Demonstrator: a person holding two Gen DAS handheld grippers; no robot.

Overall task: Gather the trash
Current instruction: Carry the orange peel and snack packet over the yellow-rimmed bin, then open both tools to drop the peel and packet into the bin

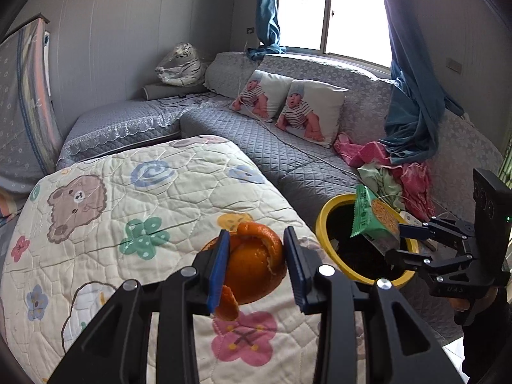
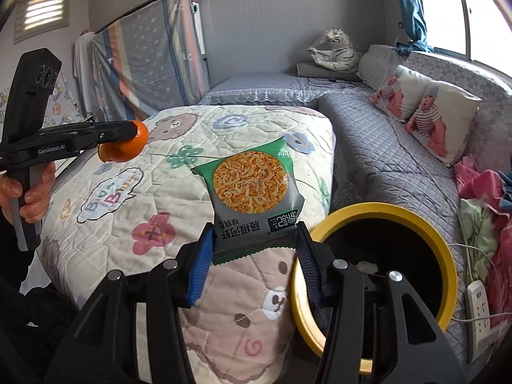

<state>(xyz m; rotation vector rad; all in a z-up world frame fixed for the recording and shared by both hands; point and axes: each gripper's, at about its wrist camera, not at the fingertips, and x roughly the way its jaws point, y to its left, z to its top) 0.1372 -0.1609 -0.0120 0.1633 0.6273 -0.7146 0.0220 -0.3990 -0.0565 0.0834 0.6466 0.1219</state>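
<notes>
My left gripper [image 1: 256, 246] is shut on an orange peel [image 1: 252, 268] and holds it above the cartoon quilt [image 1: 128, 211]; it also shows in the right wrist view [image 2: 134, 137] with the orange peel [image 2: 128, 150]. My right gripper [image 2: 256, 240] is shut on a green snack packet [image 2: 252, 192], held just left of a yellow-rimmed trash bin [image 2: 448, 249]. In the left wrist view the right gripper [image 1: 396, 240] holds the snack packet [image 1: 374, 217] over the trash bin's [image 1: 323, 224] mouth.
A grey quilted sofa [image 1: 288, 147] with two baby-print cushions [image 1: 291, 102] runs behind. Pink and green clothes [image 1: 393, 166] lie on it beside the bin. A white power strip [image 2: 476, 307] and cable lie to the bin's right. A blue curtain [image 1: 412, 102] hangs at the window.
</notes>
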